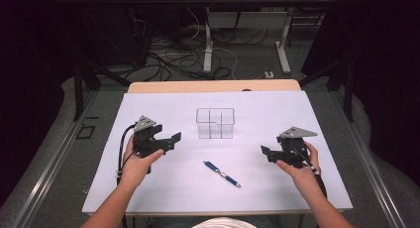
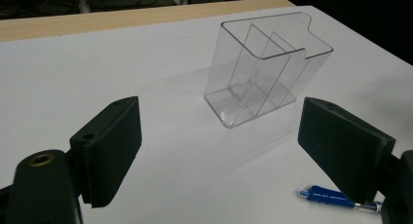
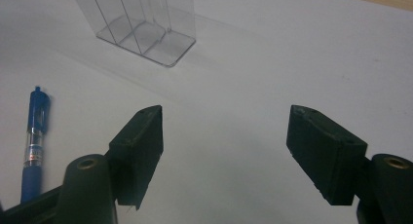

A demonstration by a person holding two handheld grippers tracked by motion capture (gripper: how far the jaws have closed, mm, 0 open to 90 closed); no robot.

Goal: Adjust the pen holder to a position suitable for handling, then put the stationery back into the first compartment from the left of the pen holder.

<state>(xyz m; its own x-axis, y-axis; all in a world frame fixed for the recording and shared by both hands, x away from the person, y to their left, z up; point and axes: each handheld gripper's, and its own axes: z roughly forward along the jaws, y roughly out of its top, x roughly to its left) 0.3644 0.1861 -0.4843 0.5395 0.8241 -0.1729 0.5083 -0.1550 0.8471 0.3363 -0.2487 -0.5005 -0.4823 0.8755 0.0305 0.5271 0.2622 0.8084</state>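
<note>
- Blue pen (image 1: 222, 173): lies flat on the white table (image 1: 163, 188), near the front edge, between the two hands and touching neither gripper.
- Left gripper (image 1: 174, 139): held at the left, above the table, jaws spread wide with nothing between them; it points toward the centre.
- Right gripper (image 1: 265, 152): held at the right, jaws parted wide and empty; the pen sits just off its left jaw in the right gripper view.
- Clear divided organizer (image 1: 215, 123): stands upright beyond the pen, mid-table, compartments empty.

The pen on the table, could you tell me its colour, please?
Blue pen, with a clear middle; right gripper view.
</note>
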